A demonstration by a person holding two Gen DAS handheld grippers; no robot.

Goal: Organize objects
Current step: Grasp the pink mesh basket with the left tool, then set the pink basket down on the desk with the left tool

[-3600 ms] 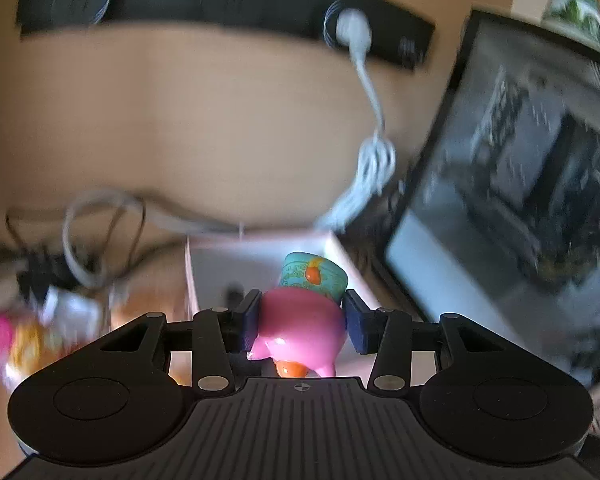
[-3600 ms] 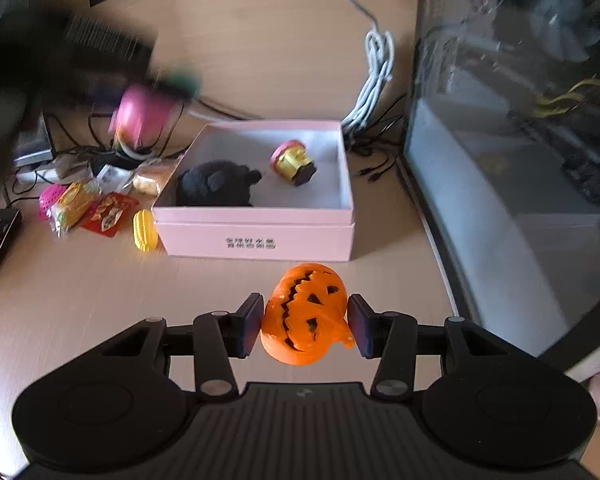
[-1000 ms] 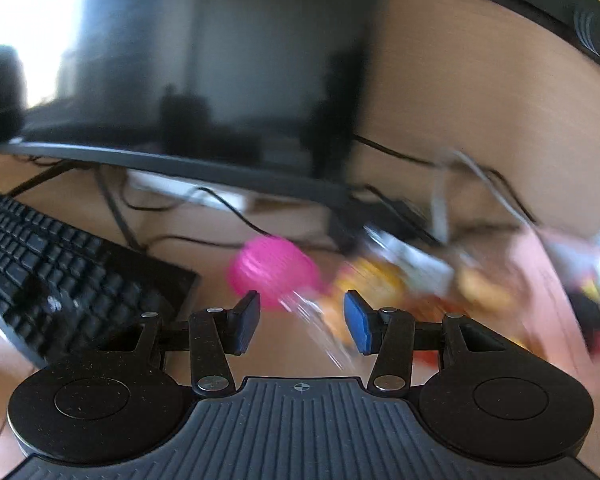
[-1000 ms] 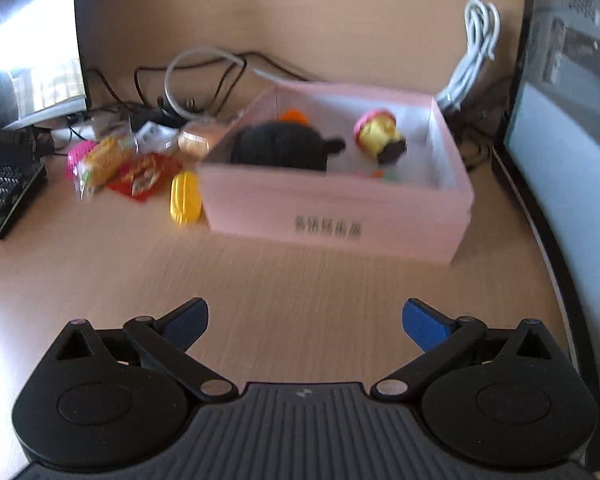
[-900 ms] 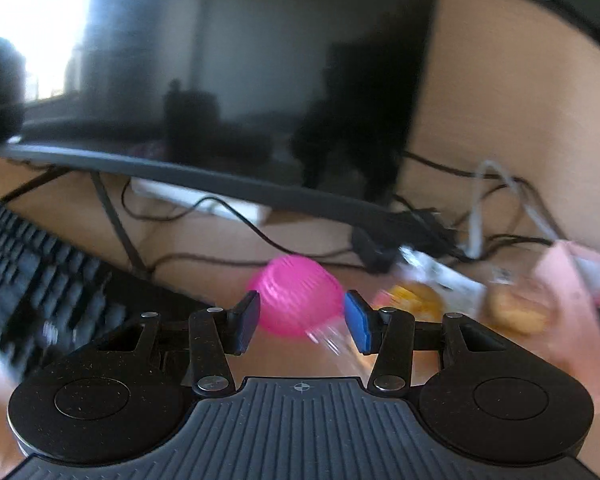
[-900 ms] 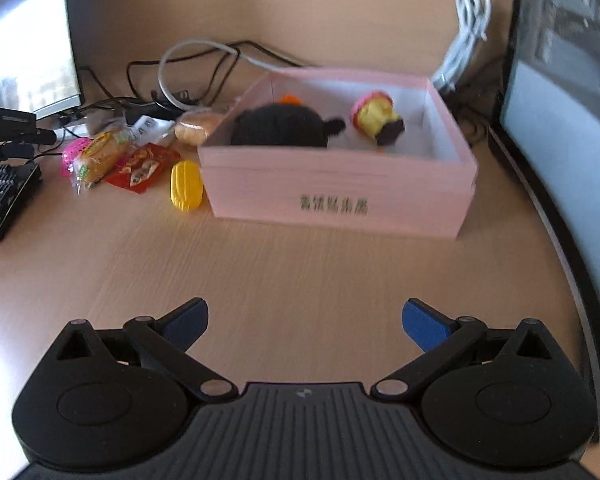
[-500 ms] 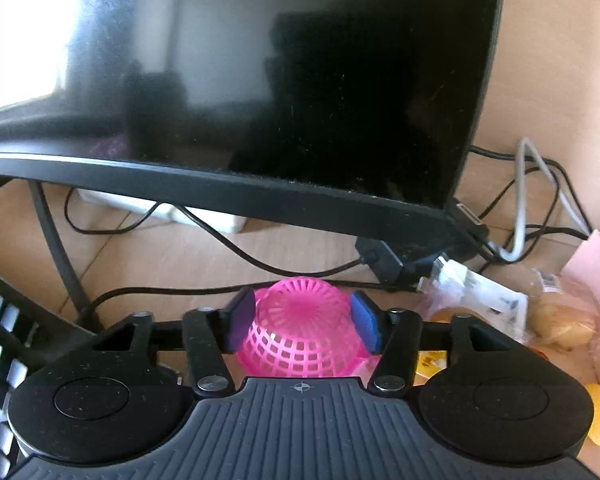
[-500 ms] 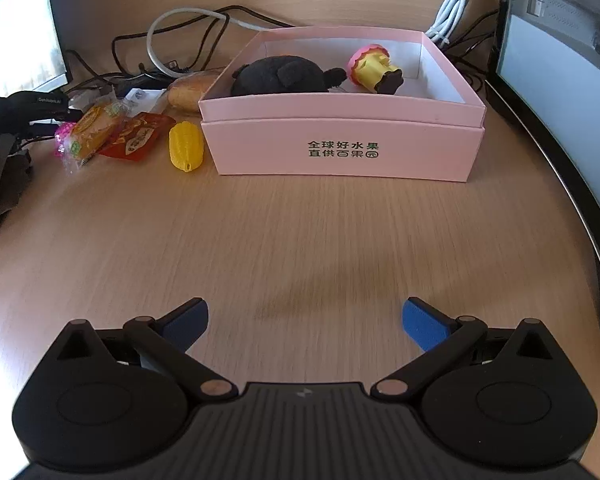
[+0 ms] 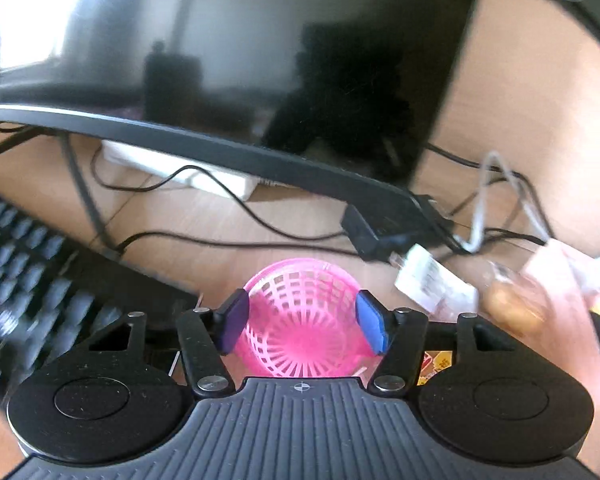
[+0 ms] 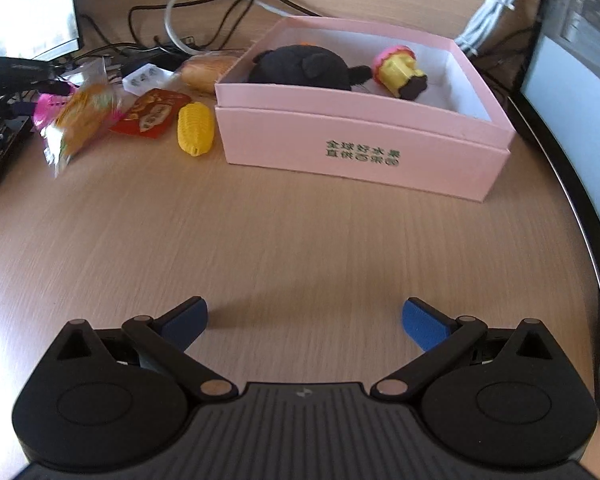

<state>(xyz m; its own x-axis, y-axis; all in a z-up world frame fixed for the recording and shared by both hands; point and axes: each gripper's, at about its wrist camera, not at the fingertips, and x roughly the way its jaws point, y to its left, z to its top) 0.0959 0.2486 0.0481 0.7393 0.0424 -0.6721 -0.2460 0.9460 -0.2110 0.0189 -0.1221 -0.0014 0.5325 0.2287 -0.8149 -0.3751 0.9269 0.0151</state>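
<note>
A pink mesh basket (image 9: 304, 316) sits on the wooden desk, open side toward the left wrist camera. My left gripper (image 9: 303, 324) straddles it, with a blue pad close to each side of the basket. Its jaws are opening, and I see no squeeze on the mesh. In the right wrist view, my right gripper (image 10: 304, 320) stands wide open over bare desk with nothing between its fingers. Beyond it is the pink box (image 10: 360, 152), which holds a black plush (image 10: 296, 66) and a yellow and pink toy (image 10: 398, 70).
Left of the box lie a yellow corn toy (image 10: 196, 128), a red packet (image 10: 152, 114), a snack bag (image 10: 84, 120) and a bun (image 10: 208, 68). A dark monitor (image 9: 260, 60), a keyboard (image 9: 40, 280) and cables crowd the left gripper.
The pink toy and the orange pumpkin held earlier are gone from both grippers. Over the last second the left gripper closed in on the pink basket and its jaws widened around it. The right gripper barely moved.
</note>
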